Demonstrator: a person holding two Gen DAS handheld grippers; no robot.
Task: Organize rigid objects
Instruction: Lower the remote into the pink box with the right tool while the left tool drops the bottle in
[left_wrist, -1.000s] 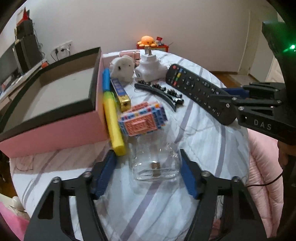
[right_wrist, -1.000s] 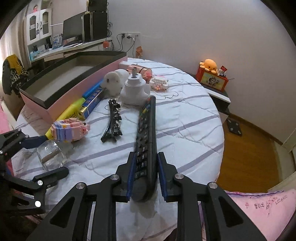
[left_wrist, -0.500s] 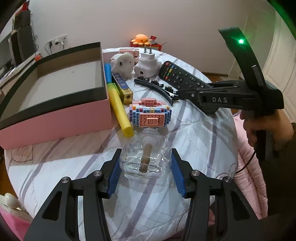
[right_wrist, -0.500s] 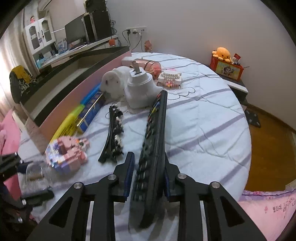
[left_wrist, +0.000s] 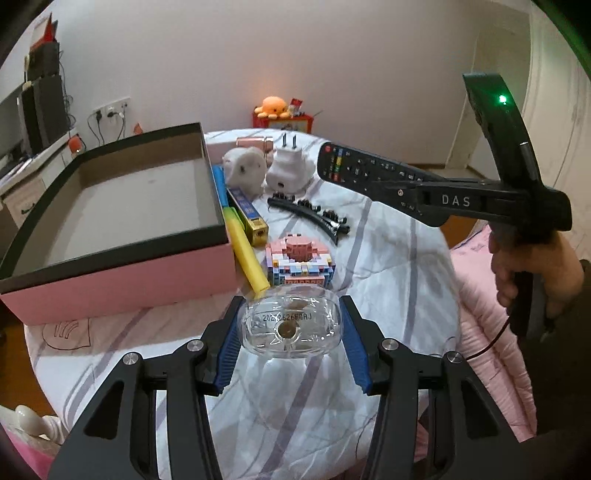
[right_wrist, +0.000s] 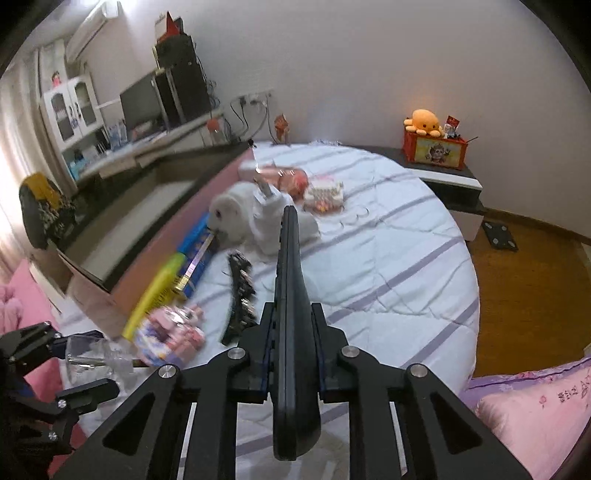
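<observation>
Clear bottle (left_wrist: 291, 326) and remote (left_wrist: 369, 175) are being held.
Left tongs (left_wrist: 290, 339) are being pressed on the transparent bottle; the black remote is being clamped edge-up by right tongs (right_wrist: 293, 358).

Open room lies across the right half of the striped surface (right_wrist: 388, 266), bare to its edge. The left is crowded: a pink box (left_wrist: 122, 273) walls that side, with a yellow tube (left_wrist: 245, 254), brick model (left_wrist: 299, 262), hair clips (left_wrist: 310, 218), white adapter (left_wrist: 290, 173) and plush toy (left_wrist: 243, 170) packed beside it.
</observation>
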